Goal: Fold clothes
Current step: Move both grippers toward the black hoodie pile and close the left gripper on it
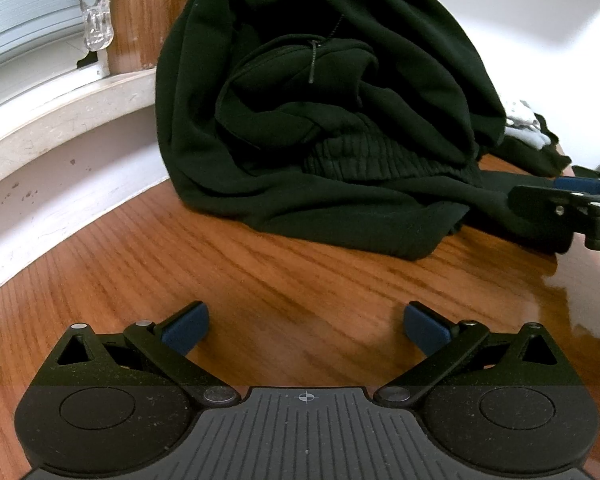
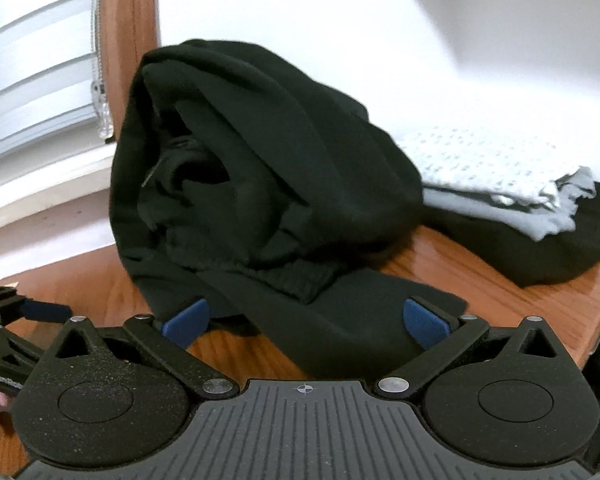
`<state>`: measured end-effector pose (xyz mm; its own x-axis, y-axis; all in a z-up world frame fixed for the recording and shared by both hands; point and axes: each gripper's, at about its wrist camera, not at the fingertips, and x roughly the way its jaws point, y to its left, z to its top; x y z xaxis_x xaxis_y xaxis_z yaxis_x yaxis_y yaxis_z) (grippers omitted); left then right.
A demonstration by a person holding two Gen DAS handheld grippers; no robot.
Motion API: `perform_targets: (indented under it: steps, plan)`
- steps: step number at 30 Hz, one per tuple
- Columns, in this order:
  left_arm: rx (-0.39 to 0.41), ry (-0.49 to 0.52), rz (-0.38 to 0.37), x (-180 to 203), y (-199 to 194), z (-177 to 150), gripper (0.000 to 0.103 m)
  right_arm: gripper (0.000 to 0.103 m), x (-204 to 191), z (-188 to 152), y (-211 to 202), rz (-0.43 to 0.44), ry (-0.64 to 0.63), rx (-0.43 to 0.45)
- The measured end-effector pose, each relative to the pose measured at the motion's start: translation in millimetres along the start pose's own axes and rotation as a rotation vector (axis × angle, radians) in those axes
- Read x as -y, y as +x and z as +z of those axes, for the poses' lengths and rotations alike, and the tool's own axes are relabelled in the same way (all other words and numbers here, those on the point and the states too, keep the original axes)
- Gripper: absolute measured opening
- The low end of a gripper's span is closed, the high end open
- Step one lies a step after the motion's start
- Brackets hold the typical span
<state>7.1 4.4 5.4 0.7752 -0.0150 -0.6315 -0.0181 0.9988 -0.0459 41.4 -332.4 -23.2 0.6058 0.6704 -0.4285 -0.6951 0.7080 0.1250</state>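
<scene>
while my left tool (image 1: 306, 330) hangs released over bare bench (image 1: 260, 280), my right tool (image 2: 306, 326), jaws spread, straddles the black hoodie (image 2: 260, 184) heaped mid-bench, so i judge clenching its near edge comes next.

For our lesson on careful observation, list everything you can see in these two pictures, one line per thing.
black garment: one, black, heaped on the wooden table against the wall.
white knit garment: one, white, folded behind the heap, lying on a dark item.
dark item: one, black, under the white knit.
wooden table: one, reddish brown.
window blind: one, pale, far left.
left hand-held gripper: one, black with blue pads, open over bare table.
right hand-held gripper: one, same colours, open around the black garment's near edge.
</scene>
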Motion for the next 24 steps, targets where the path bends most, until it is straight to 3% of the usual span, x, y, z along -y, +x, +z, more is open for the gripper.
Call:
perform_targets:
  steps: [6,11,15,17,20,21,23,24]
  plan:
    - [0.066,-0.175,-0.085,-19,5,27,0.103,0.103,13,14,29,0.058,0.069,-0.055]
    - [0.006,-0.239,-0.008,-30,25,63,0.103,0.101,13,18,45,0.053,0.042,-0.046]
    - [0.061,-0.363,-0.125,-47,26,69,0.103,0.095,18,13,49,0.095,0.043,-0.046]
    - [0.082,-0.358,-0.163,-50,27,70,0.103,0.095,19,13,49,0.090,0.023,-0.036]
    - [0.088,-0.324,-0.120,-46,34,71,0.100,0.095,27,14,52,0.110,0.048,-0.036]
    - [0.079,-0.323,-0.125,-45,37,71,0.096,0.095,31,15,53,0.120,0.060,-0.038]
    - [0.048,-0.318,-0.137,-42,44,72,0.071,0.094,34,15,57,0.137,0.078,-0.049]
    - [0.037,-0.311,-0.147,-41,47,72,0.067,0.094,35,15,56,0.141,0.077,-0.045]
